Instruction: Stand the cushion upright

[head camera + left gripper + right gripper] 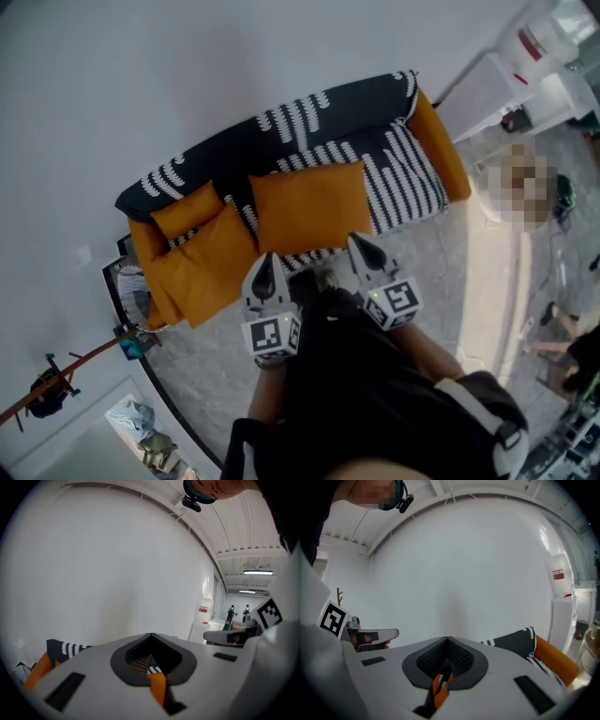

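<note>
**A:** Where is the cushion on the sofa?

**B:** The orange cushion is at mid-seat on the sofa, with its broad face towards the head view. I cannot tell whether it lies flat or leans on the sofa's back. Its long axis runs along the sofa's length.

**A:** And the tools?

**B:** The left tool and right tool are both at the sofa's front edge, jaws together and gripping nothing. The orange past the closed tips is the cushion beyond. The left tip is by the cushion's front-left corner and the right tip by its front-right corner, so neither hand is clearly nearer.

**A:** What does the move turn on?

**B:** The cushion lies straight ahead, towards the sofa's back. My judgement is a two-handed tip-up of the front edge. The two side cushions at the sofa's left end sit apart.
</note>
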Demonstrator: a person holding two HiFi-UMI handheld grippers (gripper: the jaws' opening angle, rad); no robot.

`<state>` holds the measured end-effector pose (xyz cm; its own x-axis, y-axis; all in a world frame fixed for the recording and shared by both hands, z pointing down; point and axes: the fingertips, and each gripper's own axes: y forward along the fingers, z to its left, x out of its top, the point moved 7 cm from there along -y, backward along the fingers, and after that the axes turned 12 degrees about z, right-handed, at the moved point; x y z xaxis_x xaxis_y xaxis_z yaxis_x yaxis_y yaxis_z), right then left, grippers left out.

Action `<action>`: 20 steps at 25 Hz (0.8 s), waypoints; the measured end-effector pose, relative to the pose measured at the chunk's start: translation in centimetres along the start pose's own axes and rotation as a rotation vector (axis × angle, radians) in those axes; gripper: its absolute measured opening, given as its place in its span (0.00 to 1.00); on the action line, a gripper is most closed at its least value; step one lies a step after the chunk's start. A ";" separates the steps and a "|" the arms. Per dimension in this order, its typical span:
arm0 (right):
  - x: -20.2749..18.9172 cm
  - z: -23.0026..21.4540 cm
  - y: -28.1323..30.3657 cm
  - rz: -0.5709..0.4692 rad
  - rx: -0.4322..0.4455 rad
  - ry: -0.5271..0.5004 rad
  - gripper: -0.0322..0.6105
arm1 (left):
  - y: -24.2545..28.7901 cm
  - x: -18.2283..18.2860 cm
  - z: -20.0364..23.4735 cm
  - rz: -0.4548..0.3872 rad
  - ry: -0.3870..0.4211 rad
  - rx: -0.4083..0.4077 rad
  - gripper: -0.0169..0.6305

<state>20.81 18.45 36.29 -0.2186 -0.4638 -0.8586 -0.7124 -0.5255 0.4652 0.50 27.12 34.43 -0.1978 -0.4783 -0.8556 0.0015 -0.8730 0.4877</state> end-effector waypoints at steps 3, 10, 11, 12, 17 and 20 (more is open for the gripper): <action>0.7 -0.5 1.3 0.011 -0.013 0.008 0.04 | 1.8 0.6 0.8 0.006 0.019 -0.018 0.01; 2.5 -1.3 5.1 0.033 -0.057 0.038 0.04 | 6.2 2.9 3.2 0.023 0.051 -0.076 0.01; 2.7 -1.4 5.5 0.038 -0.066 0.044 0.04 | 6.7 3.3 3.5 0.027 0.043 -0.085 0.01; 2.8 -1.5 6.0 0.043 -0.076 0.049 0.04 | 7.2 3.6 3.9 0.030 0.041 -0.094 0.01; 3.6 -2.0 8.7 0.054 -0.113 0.070 0.04 | 9.6 5.2 6.4 0.025 0.062 -0.122 0.01; 4.1 -2.4 10.1 0.054 -0.131 0.065 0.04 | 10.9 5.9 7.7 0.026 0.071 -0.132 0.01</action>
<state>14.29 9.56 37.98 -0.2072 -0.5368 -0.8179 -0.6065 -0.5855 0.5379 -8.22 15.53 36.05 -0.1266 -0.5021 -0.8555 0.1359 -0.8631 0.4865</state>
